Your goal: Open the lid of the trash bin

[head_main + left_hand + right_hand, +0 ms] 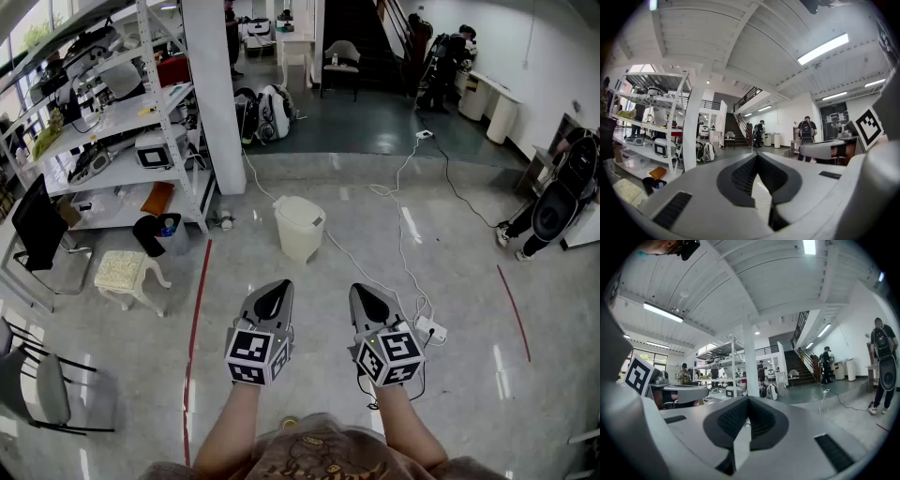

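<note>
The white trash bin stands on the grey floor ahead of me, and its lid lies closed. Both grippers are held side by side near my body, well short of the bin and pointed toward it. My left gripper has its jaws together with nothing in them. My right gripper is also shut and holds nothing. In the left gripper view the left gripper shows its dark pads meeting at the tip. The right gripper looks the same in the right gripper view. Neither gripper view shows the bin.
A metal shelf unit and a white pillar stand at the left. A small white stool and a black bucket sit below them. White cables and a power strip lie right of the bin. A chair is near left; a person stands right.
</note>
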{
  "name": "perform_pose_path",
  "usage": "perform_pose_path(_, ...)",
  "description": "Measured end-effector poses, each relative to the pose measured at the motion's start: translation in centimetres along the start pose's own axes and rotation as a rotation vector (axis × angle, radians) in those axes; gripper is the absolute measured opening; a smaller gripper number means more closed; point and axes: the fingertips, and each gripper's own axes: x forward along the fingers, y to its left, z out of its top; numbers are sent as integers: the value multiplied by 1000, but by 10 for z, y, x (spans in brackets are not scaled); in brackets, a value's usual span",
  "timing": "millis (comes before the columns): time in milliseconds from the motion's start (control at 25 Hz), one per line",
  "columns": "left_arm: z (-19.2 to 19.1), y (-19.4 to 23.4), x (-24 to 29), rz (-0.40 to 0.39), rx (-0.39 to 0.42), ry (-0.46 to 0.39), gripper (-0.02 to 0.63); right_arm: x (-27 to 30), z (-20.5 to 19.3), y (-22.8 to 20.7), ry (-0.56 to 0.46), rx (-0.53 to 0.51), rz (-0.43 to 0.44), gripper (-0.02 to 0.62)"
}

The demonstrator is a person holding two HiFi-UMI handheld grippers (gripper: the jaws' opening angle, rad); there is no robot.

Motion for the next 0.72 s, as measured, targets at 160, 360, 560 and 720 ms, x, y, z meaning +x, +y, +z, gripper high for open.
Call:
perform_pose_path(160, 0, 2, -3, -1, 0, -5, 6, 0, -3, 2, 2, 7, -2, 26)
perform_pose_path(360, 1, 8, -12, 0, 11, -3, 6, -3, -2, 8, -9, 18, 0, 28)
perform_pose_path(560, 2, 20, -24, -13, 28, -4, 6, -4, -1, 25, -25, 38, 8, 28)
perform_pose_path(720, -2, 28, -31, -23, 20, -19, 6, -7, -2, 34, -43, 35, -3, 28)
